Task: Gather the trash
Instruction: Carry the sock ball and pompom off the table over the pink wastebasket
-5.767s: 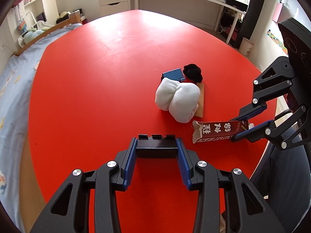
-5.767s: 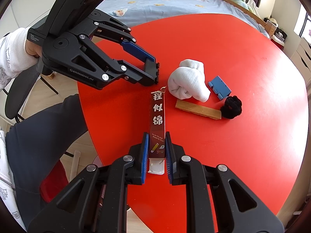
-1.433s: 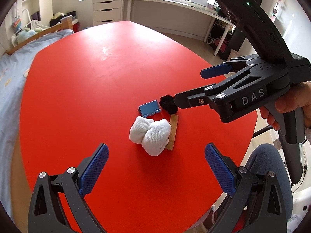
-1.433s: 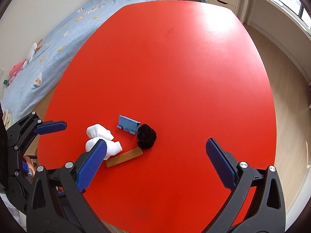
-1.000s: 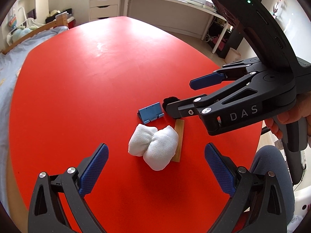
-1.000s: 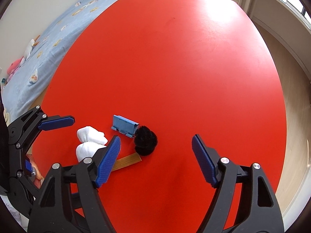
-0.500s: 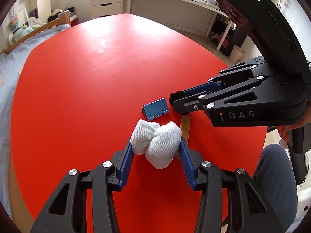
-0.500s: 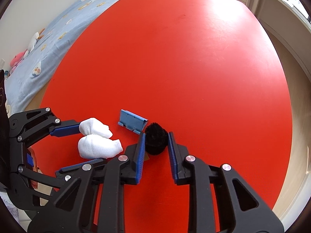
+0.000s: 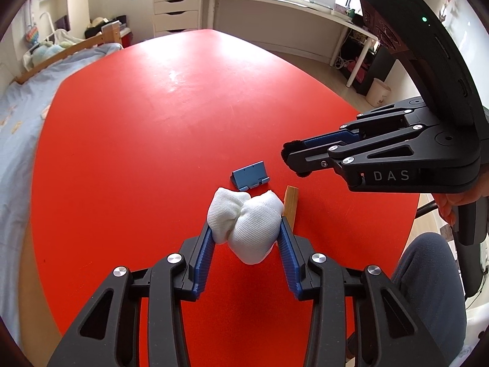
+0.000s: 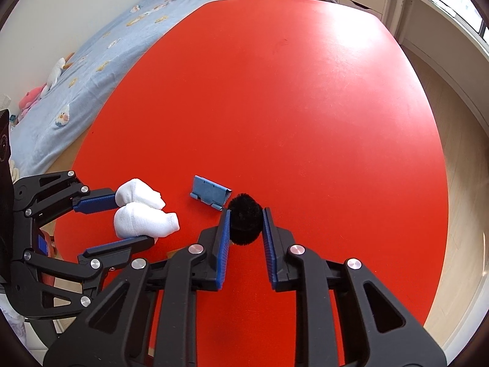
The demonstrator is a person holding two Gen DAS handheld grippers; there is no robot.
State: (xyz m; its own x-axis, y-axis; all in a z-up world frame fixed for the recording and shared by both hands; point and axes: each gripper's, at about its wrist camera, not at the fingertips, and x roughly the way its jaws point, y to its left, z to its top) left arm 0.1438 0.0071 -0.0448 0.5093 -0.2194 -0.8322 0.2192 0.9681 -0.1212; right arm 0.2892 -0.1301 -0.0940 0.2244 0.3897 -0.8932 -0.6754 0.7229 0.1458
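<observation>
Both claws, spread wide a second ago, have closed: the left gripper pinches the white sock bundle and the right gripper the black pompom, near the red table edge, so both look ready to lift

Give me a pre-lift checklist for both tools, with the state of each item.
1. Left tool shut on the white sock bundle: ok, both pads press its sides.
2. Right tool shut on the black fuzzy ball: ok.
3. Wooden strip free of the left grip: cannot tell, it sits right against the right-hand pad.
4. Blue stand clear of the right tool: ok, just beyond the fingertips.
5. Ball lifted off the red table: cannot tell.
</observation>
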